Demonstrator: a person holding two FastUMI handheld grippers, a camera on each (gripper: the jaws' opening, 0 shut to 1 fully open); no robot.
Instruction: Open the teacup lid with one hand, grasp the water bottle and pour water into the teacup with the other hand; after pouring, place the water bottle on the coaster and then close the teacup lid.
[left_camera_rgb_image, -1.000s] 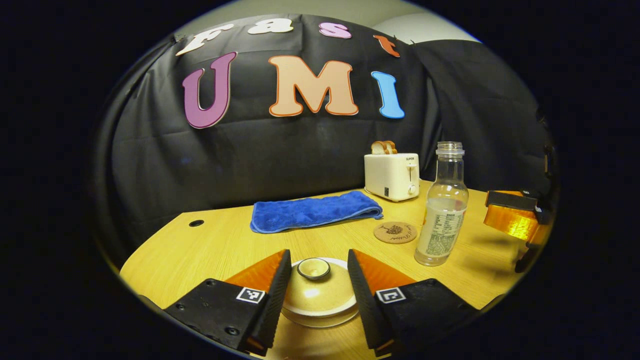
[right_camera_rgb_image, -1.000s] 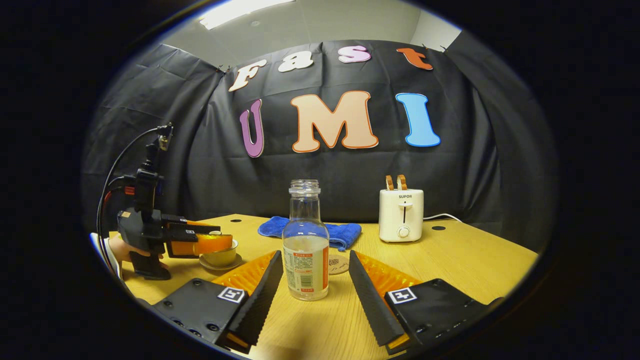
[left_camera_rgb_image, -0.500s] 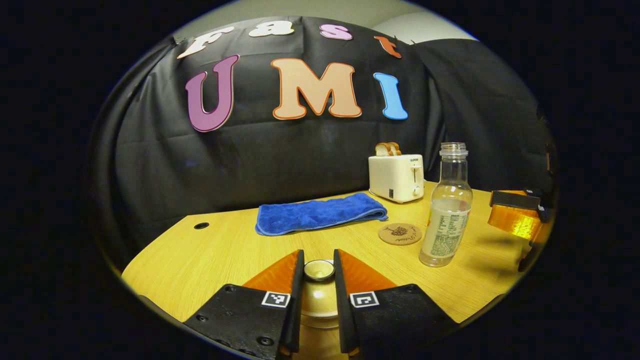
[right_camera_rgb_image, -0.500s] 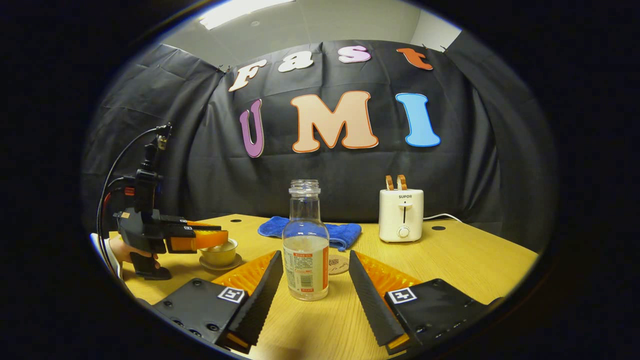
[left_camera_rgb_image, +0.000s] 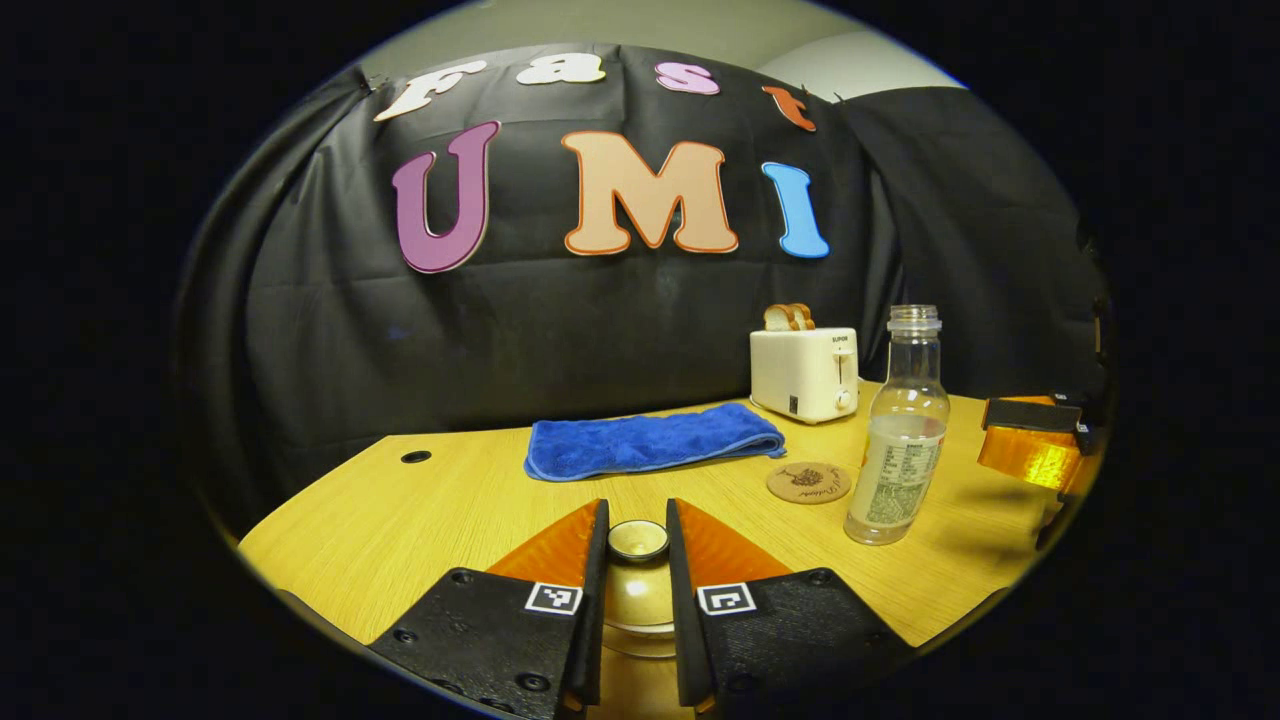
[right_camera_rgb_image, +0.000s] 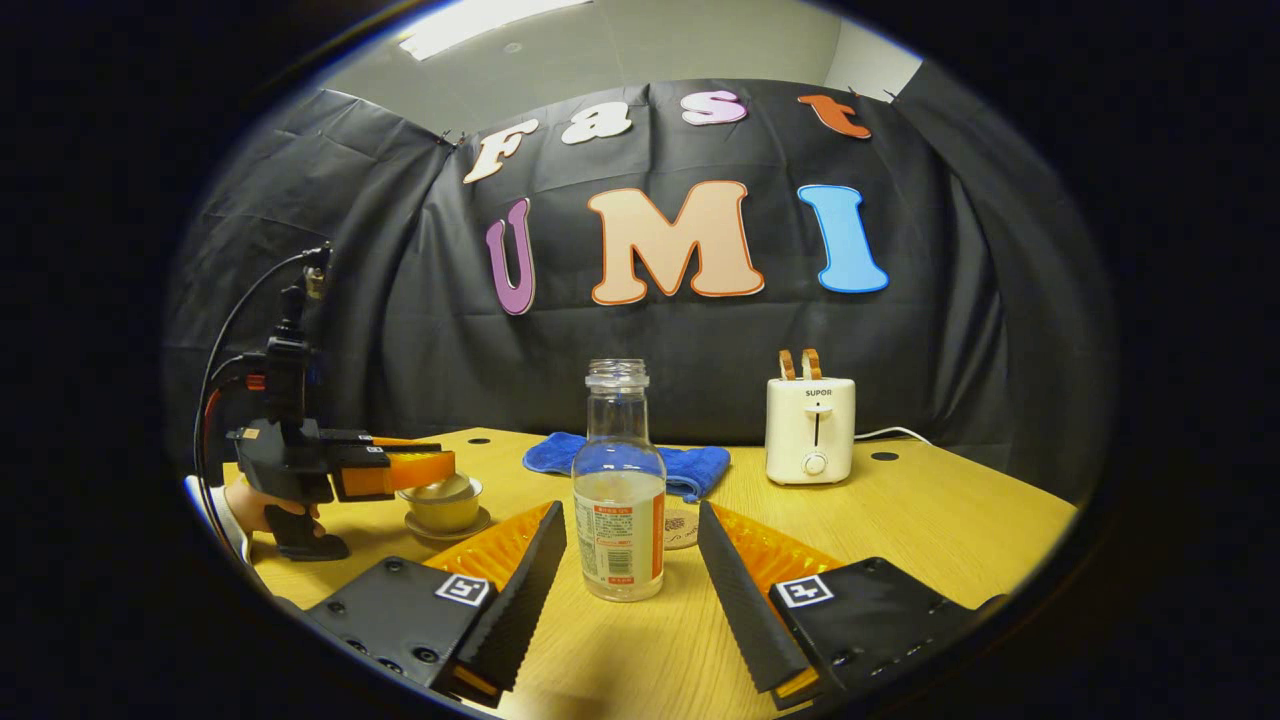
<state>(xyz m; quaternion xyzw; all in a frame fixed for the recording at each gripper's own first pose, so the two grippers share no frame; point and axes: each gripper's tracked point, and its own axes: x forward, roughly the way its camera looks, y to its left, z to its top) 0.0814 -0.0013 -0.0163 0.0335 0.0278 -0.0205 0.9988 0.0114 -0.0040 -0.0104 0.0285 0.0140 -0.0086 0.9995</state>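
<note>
My left gripper is shut on the knob of the cream teacup lid. In the right gripper view the left gripper holds that lid just above the teacup on its saucer. The clear water bottle stands upright and uncapped, partly filled. My right gripper is open, a finger on either side of the bottle without touching it. The round coaster lies just left of the bottle. The right gripper's orange finger shows at the far right.
A folded blue cloth lies at the back of the wooden table. A white toaster with bread slices stands at the back right. A hand holds the left gripper's handle, with cables above it.
The left gripper's fingers closed from wide open onto the lid knob, then rose slightly with the lid. The right gripper stayed open around the bottle.
</note>
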